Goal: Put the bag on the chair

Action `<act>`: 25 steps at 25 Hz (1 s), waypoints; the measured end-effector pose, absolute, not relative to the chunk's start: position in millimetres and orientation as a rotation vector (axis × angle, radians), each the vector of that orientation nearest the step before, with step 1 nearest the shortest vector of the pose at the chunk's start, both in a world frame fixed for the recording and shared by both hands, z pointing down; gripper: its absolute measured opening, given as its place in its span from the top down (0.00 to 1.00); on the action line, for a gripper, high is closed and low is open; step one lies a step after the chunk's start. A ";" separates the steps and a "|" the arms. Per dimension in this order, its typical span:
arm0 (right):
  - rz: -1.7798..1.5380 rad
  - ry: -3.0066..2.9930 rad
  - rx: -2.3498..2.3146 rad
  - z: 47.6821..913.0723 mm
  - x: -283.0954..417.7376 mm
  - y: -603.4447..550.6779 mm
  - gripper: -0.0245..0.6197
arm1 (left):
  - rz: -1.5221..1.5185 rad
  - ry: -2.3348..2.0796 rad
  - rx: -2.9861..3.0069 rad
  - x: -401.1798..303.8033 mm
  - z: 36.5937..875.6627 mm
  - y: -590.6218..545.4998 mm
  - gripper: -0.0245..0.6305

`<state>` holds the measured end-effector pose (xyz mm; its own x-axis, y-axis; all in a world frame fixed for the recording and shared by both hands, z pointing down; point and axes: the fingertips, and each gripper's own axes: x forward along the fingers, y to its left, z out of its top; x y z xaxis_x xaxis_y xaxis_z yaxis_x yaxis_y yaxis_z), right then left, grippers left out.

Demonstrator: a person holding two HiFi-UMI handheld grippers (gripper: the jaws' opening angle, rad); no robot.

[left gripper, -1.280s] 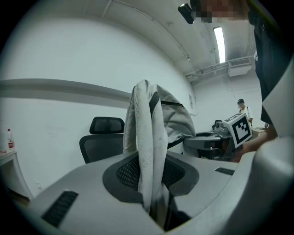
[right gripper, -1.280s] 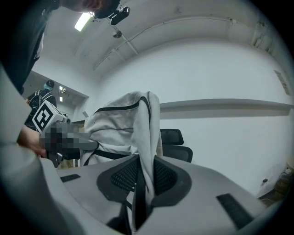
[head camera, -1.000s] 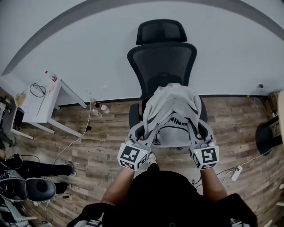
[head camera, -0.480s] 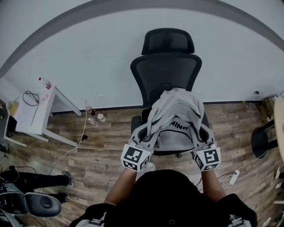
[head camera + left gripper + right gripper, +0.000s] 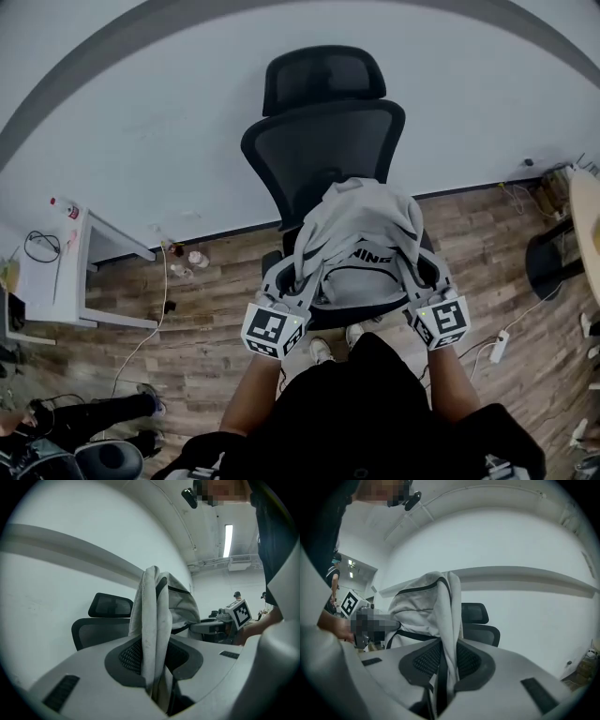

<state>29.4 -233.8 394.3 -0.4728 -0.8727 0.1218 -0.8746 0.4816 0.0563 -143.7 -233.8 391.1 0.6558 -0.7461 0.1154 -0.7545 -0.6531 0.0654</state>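
Note:
A light grey bag (image 5: 361, 239) with black trim and straps hangs between my two grippers, over the seat of a black mesh office chair (image 5: 319, 141). My left gripper (image 5: 298, 287) is shut on the bag's left edge; its fabric (image 5: 152, 634) runs up from between the jaws. My right gripper (image 5: 412, 281) is shut on the bag's right edge (image 5: 447, 630) in the same way. In both gripper views the chair's backrest (image 5: 101, 630) (image 5: 480, 630) and headrest stand just behind the bag. The chair seat is hidden under the bag.
The chair stands against a white wall (image 5: 187, 94) on a wood-look floor. A white table (image 5: 56, 272) with a bottle and cable is at the left, small bottles (image 5: 192, 258) by the skirting. A power strip (image 5: 497, 347) lies at the right, a dark round table base (image 5: 553, 272) beyond.
Both grippers have carried the bag forward toward the chair; the bag now hangs over the seat, closer to the backrest. The grips have not changed.

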 end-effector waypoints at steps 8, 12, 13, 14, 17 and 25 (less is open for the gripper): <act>0.172 -2.556 1.552 435.7 57.1 -276.2 0.82 | 0.189 -1.216 2.690 -123.6 431.7 -292.6 0.80; 0.231 -2.497 1.550 463.1 67.3 -294.6 0.82 | 0.272 -1.185 2.678 -112.3 461.4 -320.2 0.80; 0.249 -2.481 1.546 471.3 70.6 -298.9 0.82 | 0.294 -1.169 2.674 -108.9 469.7 -325.7 0.80; 0.267 -2.465 1.541 479.4 74.1 -303.3 0.82 | 0.318 -1.153 2.668 -105.4 477.7 -330.9 0.80; 0.314 -2.421 1.527 502.5 83.1 -315.8 0.82 | 0.408 -1.121 2.666 -94.8 500.3 -346.0 0.80; 0.449 -2.330 1.511 561.6 104.7 -343.4 0.82 | 0.564 -1.056 2.655 -67.9 548.4 -383.1 0.80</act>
